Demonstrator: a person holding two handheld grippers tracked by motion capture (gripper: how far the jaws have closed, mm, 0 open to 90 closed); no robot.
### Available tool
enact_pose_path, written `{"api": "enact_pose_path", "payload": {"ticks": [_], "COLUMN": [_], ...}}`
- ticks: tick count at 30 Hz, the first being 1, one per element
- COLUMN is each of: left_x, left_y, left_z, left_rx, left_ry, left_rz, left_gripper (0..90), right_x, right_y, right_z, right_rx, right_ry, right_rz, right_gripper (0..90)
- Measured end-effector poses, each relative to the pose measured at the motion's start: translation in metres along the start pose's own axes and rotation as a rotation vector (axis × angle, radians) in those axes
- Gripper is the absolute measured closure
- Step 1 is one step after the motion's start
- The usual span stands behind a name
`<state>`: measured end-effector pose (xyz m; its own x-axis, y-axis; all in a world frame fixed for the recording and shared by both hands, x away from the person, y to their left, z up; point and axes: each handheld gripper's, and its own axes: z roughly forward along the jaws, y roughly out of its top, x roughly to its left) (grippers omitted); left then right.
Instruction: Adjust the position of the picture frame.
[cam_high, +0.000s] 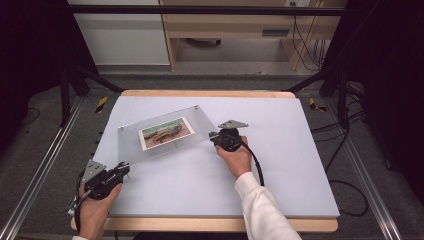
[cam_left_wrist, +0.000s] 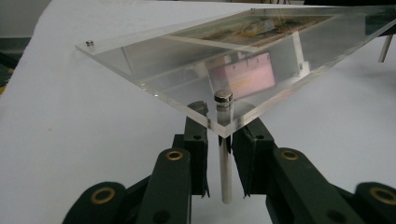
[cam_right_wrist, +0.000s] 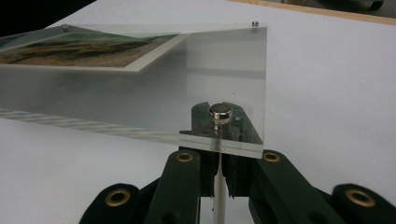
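Clear acrylic photo frame (cam_high: 165, 132) with a landscape print (cam_high: 166, 132), raised on thin metal corner legs above the pale grey table mat (cam_high: 280, 175), lying mid-table, slightly left; near-left leg (cam_left_wrist: 225, 158) standing between the left gripper (cam_left_wrist: 219, 140) pads, almost pinched, narrow gaps visible beside the rod, so not quite clamped; near-right leg (cam_right_wrist: 218, 182) squeezed tight by the right gripper (cam_right_wrist: 219, 163); both grips nearly set, lifting or shifting probably remaining; wooden table edge (cam_high: 210, 93) beyond.
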<state>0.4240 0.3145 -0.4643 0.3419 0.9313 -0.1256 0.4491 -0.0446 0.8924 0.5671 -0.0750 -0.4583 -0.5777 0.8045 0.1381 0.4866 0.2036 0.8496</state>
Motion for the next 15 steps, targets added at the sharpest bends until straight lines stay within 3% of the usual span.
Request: {"api": "enact_pose_path", "payload": {"ticks": [6,15], "left_x": [0.003,0.000], "left_y": [-0.001,-0.001], "left_z": [0.005,0.012], "left_rx": [-0.011,-0.001], "left_ry": [-0.027,-0.024], "left_rz": [-0.049,-0.047], "left_gripper": [73.9,78.4], "right_x": [0.000,-0.001], "right_y": [0.000,-0.002], "right_z": [0.000,0.001], "right_rx": [0.005,0.019], "right_ry": [0.006,0.004], "right_rz": [0.003,-0.004], "right_gripper": [84.4,84.4]}}
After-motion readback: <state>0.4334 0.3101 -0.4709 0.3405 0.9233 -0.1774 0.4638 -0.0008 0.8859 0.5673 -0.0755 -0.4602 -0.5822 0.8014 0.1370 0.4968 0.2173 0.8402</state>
